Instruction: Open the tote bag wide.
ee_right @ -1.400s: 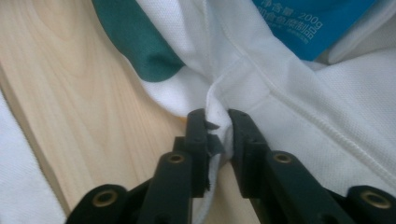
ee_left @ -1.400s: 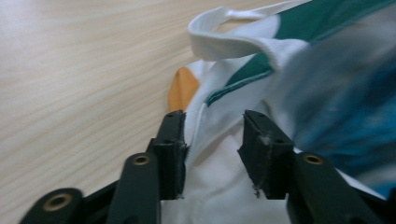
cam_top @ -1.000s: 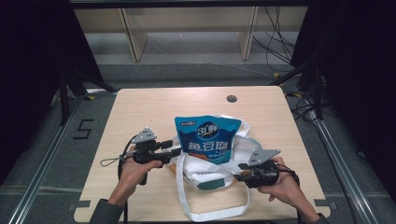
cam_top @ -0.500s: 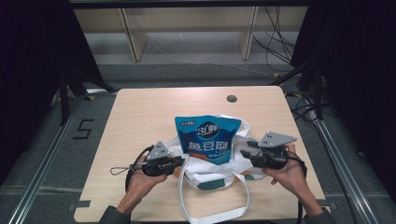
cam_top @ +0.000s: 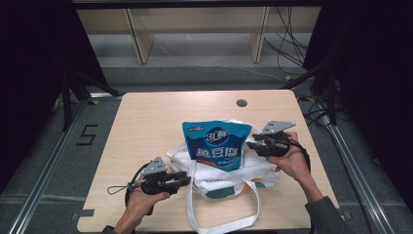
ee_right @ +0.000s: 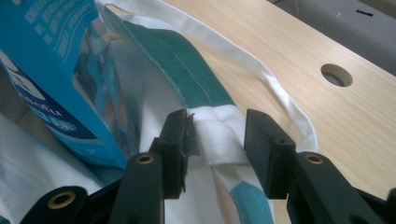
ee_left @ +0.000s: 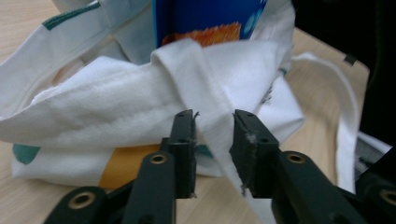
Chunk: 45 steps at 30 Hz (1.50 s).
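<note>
Packing step: the blue pouch goes into the white tote, both tongs working the bag's mouth.

Nearest, the left tongs (ee_left: 212,140) stand partly apart around a white fabric strap (ee_left: 205,93) of the white cloth tote bag with teal trim (cam_top: 221,175), having just been opening, pads not clearly pressing. Mid-desk, the glossy blue printed food pouch (cam_top: 216,144) stands upright in the bag's mouth. Farther right, the right tongs (ee_right: 215,140) straddle the teal-edged rim (ee_right: 187,70), narrowing, one pad touching. Next, I judge, both must clamp and lift the rim over the pouch on the pale wooden desk (cam_top: 146,117).
</note>
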Each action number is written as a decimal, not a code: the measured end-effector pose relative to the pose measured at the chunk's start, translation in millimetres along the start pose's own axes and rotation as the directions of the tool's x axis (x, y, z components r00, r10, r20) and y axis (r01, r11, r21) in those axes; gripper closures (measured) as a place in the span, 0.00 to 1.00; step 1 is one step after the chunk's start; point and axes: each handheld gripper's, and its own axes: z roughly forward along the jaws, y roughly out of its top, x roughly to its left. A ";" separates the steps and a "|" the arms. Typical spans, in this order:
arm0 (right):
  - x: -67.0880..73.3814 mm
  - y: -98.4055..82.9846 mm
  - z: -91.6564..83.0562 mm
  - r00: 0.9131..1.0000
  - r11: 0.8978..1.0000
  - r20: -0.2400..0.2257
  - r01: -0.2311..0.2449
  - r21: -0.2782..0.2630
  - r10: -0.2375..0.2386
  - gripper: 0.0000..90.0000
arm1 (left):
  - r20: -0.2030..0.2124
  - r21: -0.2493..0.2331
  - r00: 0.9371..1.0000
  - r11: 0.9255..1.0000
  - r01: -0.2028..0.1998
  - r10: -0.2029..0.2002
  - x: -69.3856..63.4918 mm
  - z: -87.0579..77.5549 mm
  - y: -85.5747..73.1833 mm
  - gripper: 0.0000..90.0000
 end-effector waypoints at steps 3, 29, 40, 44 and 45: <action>-0.5 -0.7 -2.7 1.000 1.000 -0.006 -0.012 -0.004 0.012 0.67 | -0.030 0.025 0.999 0.999 0.019 -0.018 -5.7 1.9 1.6 0.57; -33.0 -21.0 63.7 0.986 0.984 0.164 -0.019 0.175 -0.010 0.94 | -0.078 0.324 0.942 0.902 -0.285 0.325 -23.8 16.7 -51.0 0.97; -31.8 -19.1 55.2 0.986 0.988 0.161 -0.074 0.136 0.052 0.83 | -0.054 0.242 0.958 0.934 -0.262 0.282 -31.8 -0.2 -34.9 0.74; -20.7 -7.4 15.0 0.997 0.998 0.061 -0.058 0.021 0.056 0.77 | -0.049 0.139 0.973 0.966 -0.219 0.227 -39.2 -23.7 -11.3 0.57; -16.9 -6.9 8.6 0.998 0.999 0.044 -0.044 -0.009 0.044 0.76 | -0.052 0.123 0.975 0.971 -0.206 0.214 -39.4 -26.8 -8.2 0.55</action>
